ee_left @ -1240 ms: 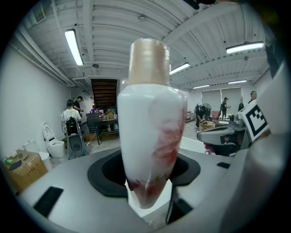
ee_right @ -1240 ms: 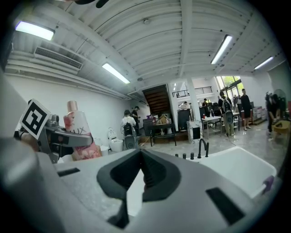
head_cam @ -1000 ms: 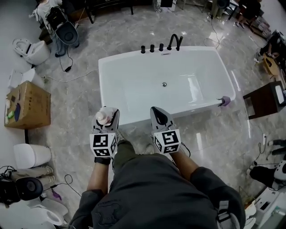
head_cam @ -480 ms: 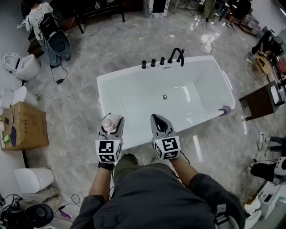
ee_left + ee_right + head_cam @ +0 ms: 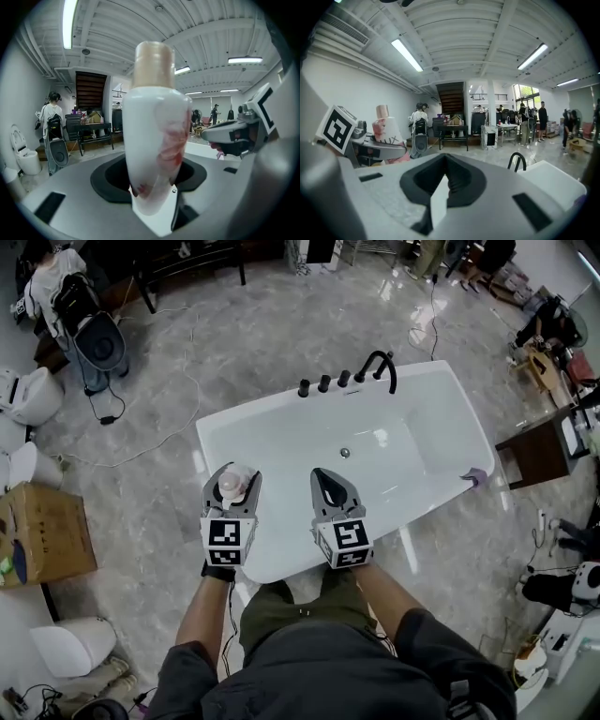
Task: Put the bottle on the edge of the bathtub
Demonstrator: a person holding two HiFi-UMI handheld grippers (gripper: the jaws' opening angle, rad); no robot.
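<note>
A white bottle (image 5: 231, 486) with a pale pink cap and red print stands upright between the jaws of my left gripper (image 5: 232, 472), which is shut on it. In the left gripper view the bottle (image 5: 154, 126) fills the middle. The bottle and both grippers hang over the near rim of the white bathtub (image 5: 281, 568). My right gripper (image 5: 326, 478) is beside the left one, shut and holding nothing. In the right gripper view its jaws (image 5: 440, 187) meet, and the bottle (image 5: 386, 129) shows at the left.
Black taps and a spout (image 5: 380, 367) stand on the tub's far rim. A small purple thing (image 5: 473, 477) lies on its right rim. A cardboard box (image 5: 42, 535) and toilets stand at the left, a dark side table (image 5: 534, 446) at the right. Cables cross the marble floor.
Both grippers have moved forward together, from over the floor in front of the tub to over its near rim. The bottle stays held in the left gripper.
</note>
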